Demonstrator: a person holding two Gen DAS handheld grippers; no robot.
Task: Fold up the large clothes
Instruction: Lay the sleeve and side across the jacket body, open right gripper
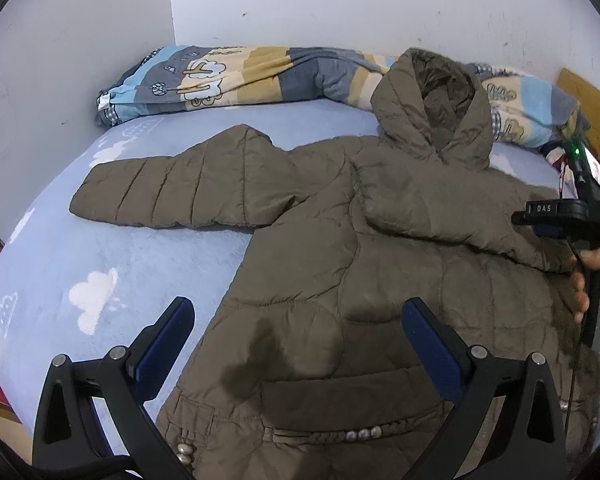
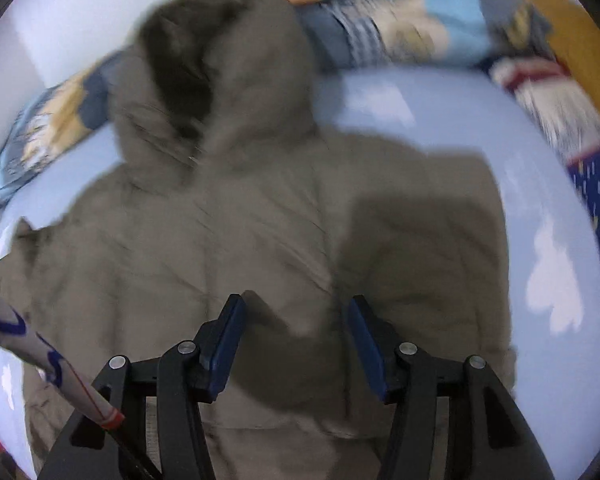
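A brown quilted hooded jacket (image 1: 380,280) lies flat on a light-blue bed sheet (image 1: 100,264) printed with white clouds. Its hood (image 1: 432,108) points toward the wall. One sleeve (image 1: 172,196) stretches out to the left; the other sleeve (image 1: 440,220) is folded across the chest. My left gripper (image 1: 298,312) hovers open over the jacket's lower left part, near the pocket. In the blurred right wrist view, my right gripper (image 2: 296,308) stands open just above the jacket (image 2: 220,220), over the folded sleeve's end, with its pads clear of the fabric. A hand (image 1: 598,260) holds that tool at the right edge.
A rolled patterned quilt (image 1: 260,76) lies along the white wall behind the hood. A wooden headboard (image 1: 592,112) stands at the far right, with dark-blue patterned cloth (image 2: 596,208) beside it. A white rod with blue and red marks (image 2: 40,352) crosses the lower left of the right wrist view.
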